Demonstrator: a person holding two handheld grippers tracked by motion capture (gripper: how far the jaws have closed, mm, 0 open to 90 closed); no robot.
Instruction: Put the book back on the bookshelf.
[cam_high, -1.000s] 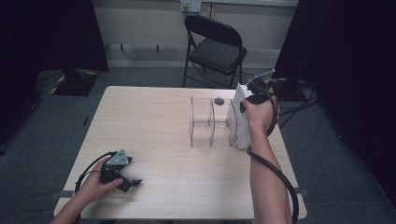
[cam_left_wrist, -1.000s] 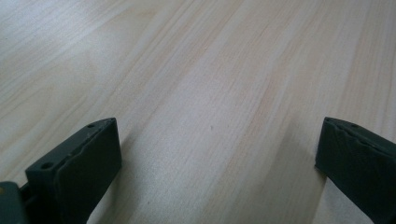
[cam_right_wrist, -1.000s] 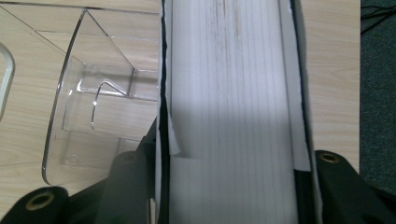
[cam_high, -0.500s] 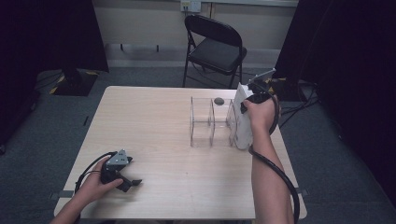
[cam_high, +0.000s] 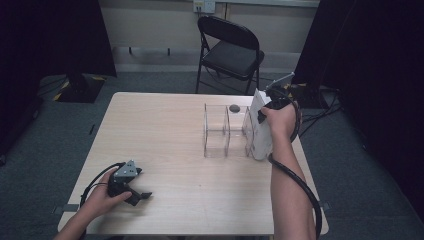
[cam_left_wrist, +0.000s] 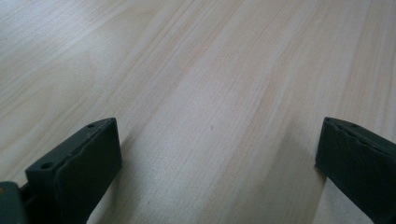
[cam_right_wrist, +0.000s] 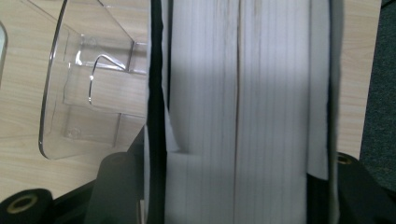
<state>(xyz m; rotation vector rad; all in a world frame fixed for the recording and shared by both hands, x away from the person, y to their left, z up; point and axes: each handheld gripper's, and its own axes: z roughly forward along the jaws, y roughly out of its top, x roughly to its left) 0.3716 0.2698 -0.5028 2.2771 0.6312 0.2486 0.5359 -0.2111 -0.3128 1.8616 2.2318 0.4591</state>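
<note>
Dim room w/ dark edges in high view, bench (cam_high: 190, 150) evenly lit from above, soft shadows; both gripper views close-up, slightly blurred, no glare.

We note a light wooden table (cam_high: 165, 130) on grey-blue carpet (cam_high: 60, 130). Behind it, a black folding chair (cam_high: 231, 50) against a pale wall (cam_high: 150, 25). Black curtains (cam_high: 50, 35) hang at both sides; light is dim.

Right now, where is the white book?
In the high view, the thick white book stands upright at the table's right side, against the clear plastic rack.
</note>
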